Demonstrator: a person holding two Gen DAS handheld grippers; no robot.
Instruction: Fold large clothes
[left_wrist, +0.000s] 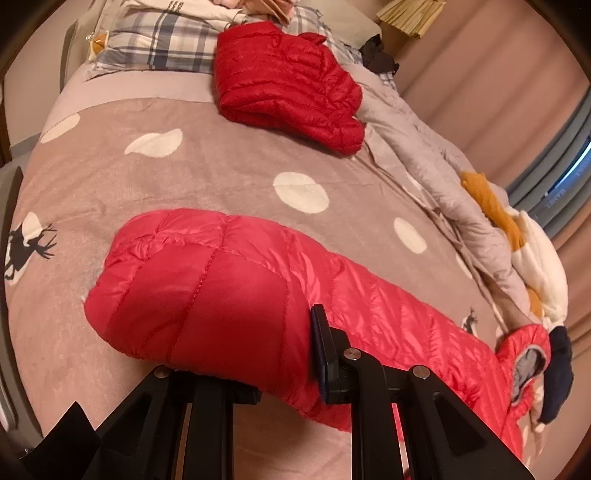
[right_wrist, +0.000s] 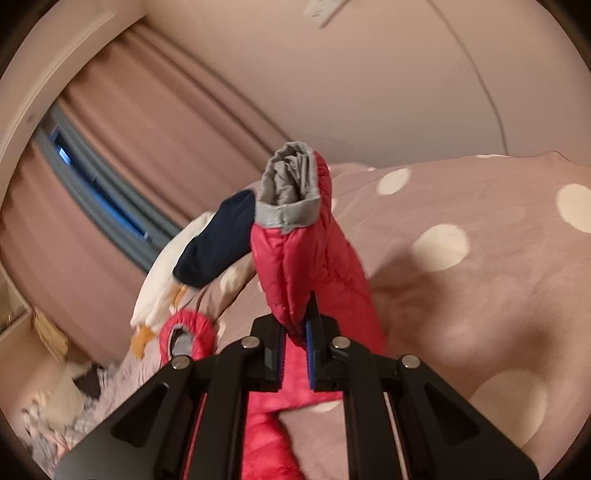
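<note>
A bright red puffer jacket (left_wrist: 229, 291) lies across the bed's taupe dotted blanket (left_wrist: 207, 173). In the left wrist view my left gripper (left_wrist: 280, 354) has its fingers wide apart around the jacket's bulky near end; the right finger (left_wrist: 323, 354) shows, the left one is hidden under the fabric. In the right wrist view my right gripper (right_wrist: 294, 332) is shut on a red sleeve (right_wrist: 306, 254) with a grey-lined cuff (right_wrist: 290, 188), held upright above the bed. The jacket's other cuff (right_wrist: 184, 336) lies lower left.
A folded darker red puffer jacket (left_wrist: 284, 85) sits near plaid pillows (left_wrist: 162, 44) at the bed's head. A rumpled grey, white and orange duvet (left_wrist: 491, 229) runs along the right edge, with a navy cloth (right_wrist: 218, 243). Curtains and a window (right_wrist: 96, 192) stand beyond.
</note>
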